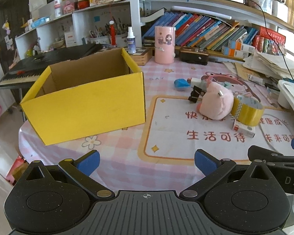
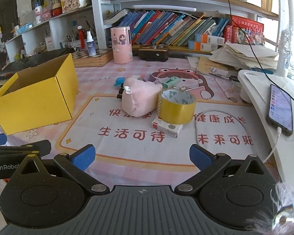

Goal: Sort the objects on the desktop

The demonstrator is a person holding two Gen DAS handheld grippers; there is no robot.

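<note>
An open yellow cardboard box (image 1: 84, 105) (image 2: 33, 99) stands on the left of the pink desk mat. Right of it lies a pink plush toy (image 1: 217, 103) (image 2: 140, 99), with a yellow tape roll (image 1: 247, 110) (image 2: 176, 105) leaning on a small white carton (image 1: 244, 130) (image 2: 167, 128). Behind the plush are a black binder clip (image 1: 195, 95), a blue object (image 1: 181, 83) (image 2: 119, 81) and a mint green item (image 2: 170, 82). My left gripper (image 1: 147, 161) is open near the desk's front edge, holding nothing. My right gripper (image 2: 142, 156) is open too, in front of the tape.
A pink cylinder holder (image 1: 164, 45) (image 2: 122, 45), a spray bottle (image 1: 131, 40), a chessboard box (image 2: 92, 57) and leaning books (image 2: 176, 29) line the back. Stacked papers (image 2: 245, 56) and a white stand (image 2: 264, 98) carrying a charging phone (image 2: 281, 109) sit right. A keyboard (image 1: 29, 68) lies left.
</note>
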